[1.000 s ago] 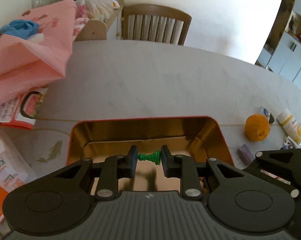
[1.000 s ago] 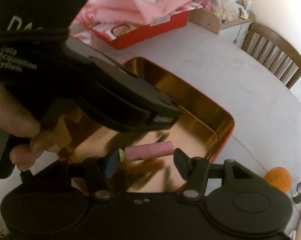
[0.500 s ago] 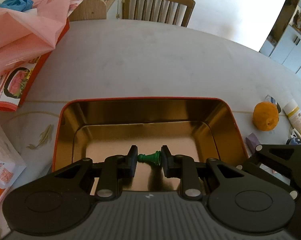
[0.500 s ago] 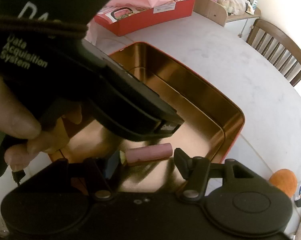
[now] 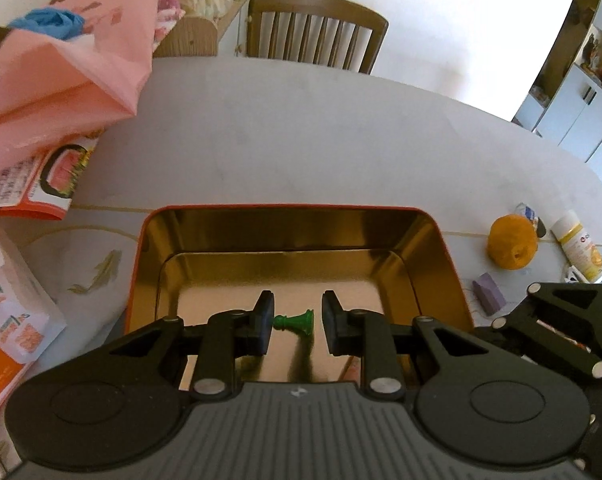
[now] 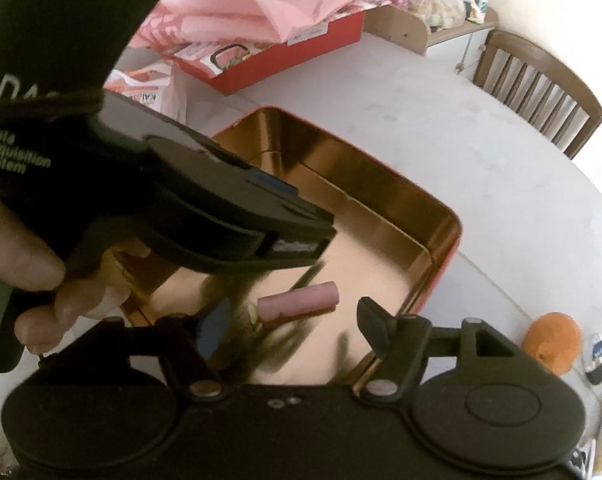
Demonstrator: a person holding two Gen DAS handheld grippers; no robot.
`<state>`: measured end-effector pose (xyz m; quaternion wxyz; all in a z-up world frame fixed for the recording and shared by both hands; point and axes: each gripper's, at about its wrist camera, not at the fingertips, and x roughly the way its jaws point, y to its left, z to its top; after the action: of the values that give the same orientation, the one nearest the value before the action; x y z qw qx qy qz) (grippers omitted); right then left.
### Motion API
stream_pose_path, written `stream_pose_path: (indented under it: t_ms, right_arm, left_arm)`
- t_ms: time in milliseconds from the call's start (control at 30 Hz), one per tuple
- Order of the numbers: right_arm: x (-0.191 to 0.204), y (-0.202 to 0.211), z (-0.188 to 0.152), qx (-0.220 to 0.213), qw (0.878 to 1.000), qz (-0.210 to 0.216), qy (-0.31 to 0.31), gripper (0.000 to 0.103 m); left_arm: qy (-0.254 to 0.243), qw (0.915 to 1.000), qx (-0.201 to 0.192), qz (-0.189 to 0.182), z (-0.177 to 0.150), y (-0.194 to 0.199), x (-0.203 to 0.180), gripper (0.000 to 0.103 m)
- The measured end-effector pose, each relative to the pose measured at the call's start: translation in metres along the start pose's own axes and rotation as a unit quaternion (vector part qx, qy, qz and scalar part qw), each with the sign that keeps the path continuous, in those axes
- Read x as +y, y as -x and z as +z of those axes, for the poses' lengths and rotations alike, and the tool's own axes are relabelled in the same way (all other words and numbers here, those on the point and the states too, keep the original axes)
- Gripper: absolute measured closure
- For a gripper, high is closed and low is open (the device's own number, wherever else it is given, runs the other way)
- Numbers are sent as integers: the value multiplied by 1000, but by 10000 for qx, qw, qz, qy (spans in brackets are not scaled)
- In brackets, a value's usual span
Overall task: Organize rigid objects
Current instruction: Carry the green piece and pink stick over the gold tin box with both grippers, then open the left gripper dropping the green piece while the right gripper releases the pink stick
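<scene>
- The left gripper [image 5: 293,314] has its fingers narrow, closed on a green pawn [image 5: 297,320]. The pawn lies crosswise between them, over the near part of the tin's floor.
- The right gripper [image 6: 295,320] has its fingers wide; they have just been opening. A pink cylinder [image 6: 299,300] lies between them, clear of both pads. It seems to rest on the tin's mirrored floor, towards the near right corner.
- The tin [image 5: 285,209] is rectangular, red outside and gold inside. It sits on the tabletop [image 5: 301,140] with both grippers over its near half. Only the pawn and the cylinder show inside it.
- Right of the tin, on the tabletop, are a small purple block [image 5: 488,294], an orange yarn ball [image 5: 511,242] and a white bottle [image 5: 579,250] lying down.
- At far left stands a red box [image 6: 301,60] with pink cloth [image 6: 261,12] heaped over it.
- A wooden chair [image 5: 317,28] stands at the tabletop's far edge.
</scene>
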<state>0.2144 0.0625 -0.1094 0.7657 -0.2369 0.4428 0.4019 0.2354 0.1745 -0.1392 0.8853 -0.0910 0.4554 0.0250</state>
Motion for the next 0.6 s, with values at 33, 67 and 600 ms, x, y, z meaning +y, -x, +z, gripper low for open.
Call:
stream_pose_path:
  t_ms: [33,67,600]
  right_arm:
    - [0,3,0,-27,10000,-29,-24,34]
    - [0,7,0,-56,10000,-34,-57,32]
    - [-9,64,-26,-564,9954,-362,-687,17]
  left_arm:
    - [-13,10000,-24,-7,0,4,-1,78]
    - [-43,10000,-48,-6,-1,7,-2,78]
    - [-353,9974,-574,-242,-10,67,-35,44]
